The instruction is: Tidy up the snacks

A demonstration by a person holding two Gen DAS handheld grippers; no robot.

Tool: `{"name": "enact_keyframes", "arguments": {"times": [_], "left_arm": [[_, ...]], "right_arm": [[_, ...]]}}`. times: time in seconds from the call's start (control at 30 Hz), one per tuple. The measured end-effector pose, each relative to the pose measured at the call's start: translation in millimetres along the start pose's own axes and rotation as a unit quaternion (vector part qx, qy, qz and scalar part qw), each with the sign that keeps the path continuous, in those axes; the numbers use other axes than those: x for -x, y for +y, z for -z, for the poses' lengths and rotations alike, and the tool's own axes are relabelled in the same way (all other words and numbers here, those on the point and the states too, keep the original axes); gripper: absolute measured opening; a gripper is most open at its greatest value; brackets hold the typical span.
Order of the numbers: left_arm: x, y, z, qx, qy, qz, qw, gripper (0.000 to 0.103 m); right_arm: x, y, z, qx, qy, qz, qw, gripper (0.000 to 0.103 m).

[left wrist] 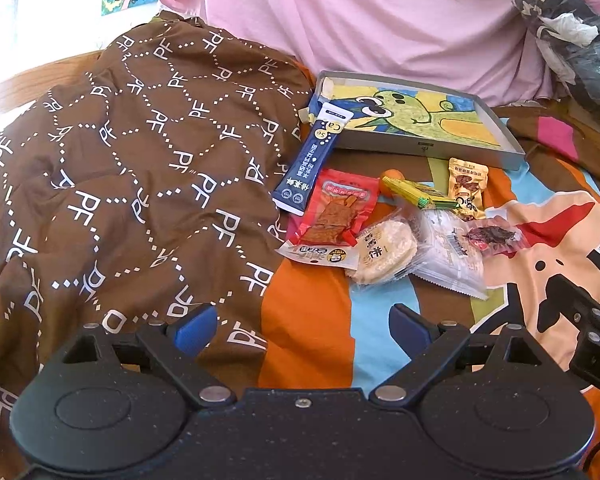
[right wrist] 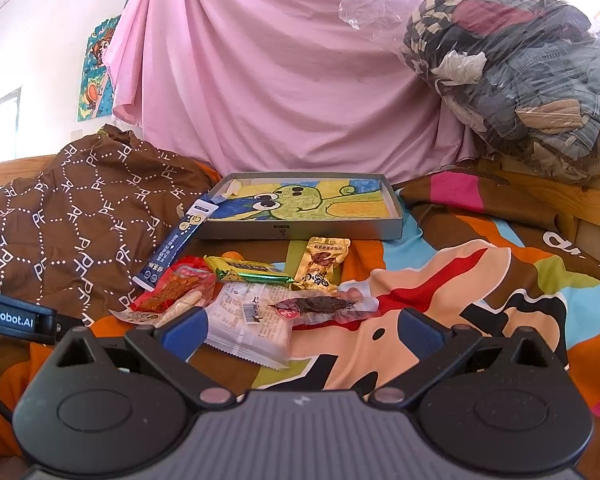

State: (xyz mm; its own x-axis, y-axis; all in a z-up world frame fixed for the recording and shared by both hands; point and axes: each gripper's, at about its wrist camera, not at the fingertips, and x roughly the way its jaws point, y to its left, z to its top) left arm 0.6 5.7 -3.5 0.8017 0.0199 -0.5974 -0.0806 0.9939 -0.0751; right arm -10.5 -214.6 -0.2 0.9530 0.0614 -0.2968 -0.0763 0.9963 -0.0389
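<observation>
Snack packets [left wrist: 384, 224] lay heaped on the bedspread [left wrist: 540, 240] before the tray [left wrist: 424, 148]. They were judged light, crinkly, probably slippery, best pinched at sealed edges. Left gripper [left wrist: 304, 322] and right gripper [right wrist: 300, 330] were held apart, empty.

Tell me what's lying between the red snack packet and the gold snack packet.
The green-and-yellow bar, with an orange ball behind it, best seen in the left wrist view.

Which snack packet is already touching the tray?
The long dark blue stick packet: its top end leans on the tray's near left corner. The red, green, gold and clear packets all lie on the bedspread, apart from the tray.
</observation>
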Motion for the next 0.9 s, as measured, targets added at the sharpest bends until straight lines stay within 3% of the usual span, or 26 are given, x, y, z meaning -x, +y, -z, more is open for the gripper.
{"name": "enact_keyframes", "arguments": {"times": [0.63, 0.9], "left_arm": [[-2, 2, 3, 0.003, 0.006, 0.0, 1.0, 0.093], [-10, 4, -10, 0.001, 0.024, -0.002, 0.9997, 0.093]], "right_arm": [[0, 1, 0, 0.001, 0.007, -0.001, 1.0, 0.103], [-3, 3, -12, 0.062, -0.004, -0.008, 0.998, 0.103]]}}
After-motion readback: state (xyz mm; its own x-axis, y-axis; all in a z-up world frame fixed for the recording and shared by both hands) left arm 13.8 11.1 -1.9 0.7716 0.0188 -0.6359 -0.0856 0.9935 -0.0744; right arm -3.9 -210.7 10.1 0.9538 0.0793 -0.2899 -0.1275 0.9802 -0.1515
